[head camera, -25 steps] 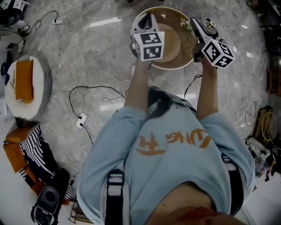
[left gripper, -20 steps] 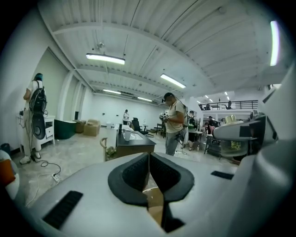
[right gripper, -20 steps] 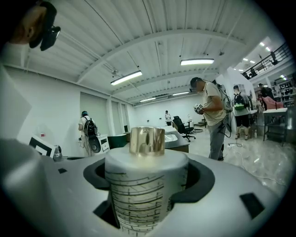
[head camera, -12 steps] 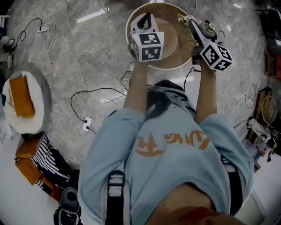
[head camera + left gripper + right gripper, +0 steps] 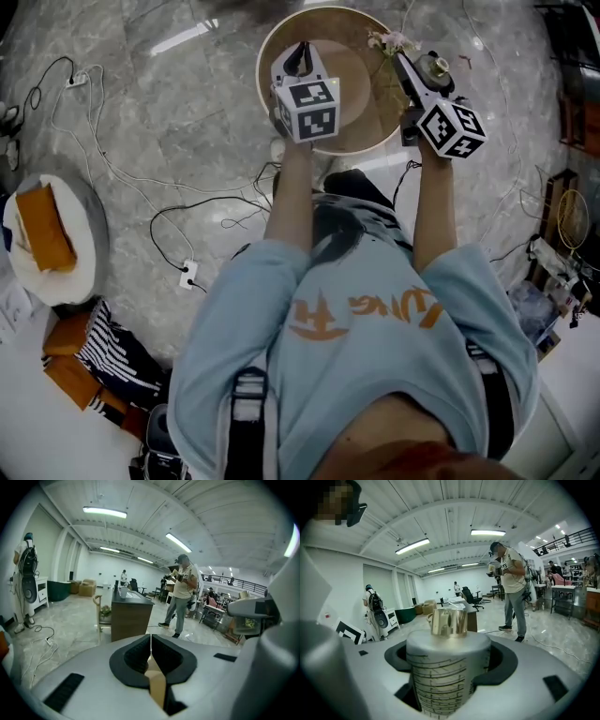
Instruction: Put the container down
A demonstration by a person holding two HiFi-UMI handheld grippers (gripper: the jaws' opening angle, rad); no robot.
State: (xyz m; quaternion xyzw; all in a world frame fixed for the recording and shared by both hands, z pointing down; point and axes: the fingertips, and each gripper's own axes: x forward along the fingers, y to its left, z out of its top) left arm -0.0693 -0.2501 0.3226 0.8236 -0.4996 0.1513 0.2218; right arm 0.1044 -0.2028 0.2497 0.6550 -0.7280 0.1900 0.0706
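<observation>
A wide round wooden container [image 5: 367, 112] with a pale rim shows in the head view, in front of my chest over the marble floor. My left gripper [image 5: 302, 54] is over its left part. In the left gripper view that gripper [image 5: 150, 641] is shut on a thin tan strip [image 5: 155, 684]; I cannot tell whether the strip is the container's wall. My right gripper [image 5: 412, 67] is at the container's right rim. It [image 5: 450, 660] is shut on a grey ribbed cylinder [image 5: 440, 686] with a gold cap [image 5: 449, 622]. A small flower sprig [image 5: 389, 41] lies beside it.
White cables [image 5: 141, 178] and a power strip [image 5: 190, 275] trail over the floor at left. A round white cushion with an orange pad [image 5: 45, 234] and striped cloth [image 5: 103, 347] lie lower left. Racks [image 5: 553, 272] stand at right. A standing person [image 5: 182, 597] and wooden desk [image 5: 129, 618] are ahead.
The floor, cables and cushion have slid down and left under me while both grippers and the round container kept their places before my chest. Both grippers stay shut.
</observation>
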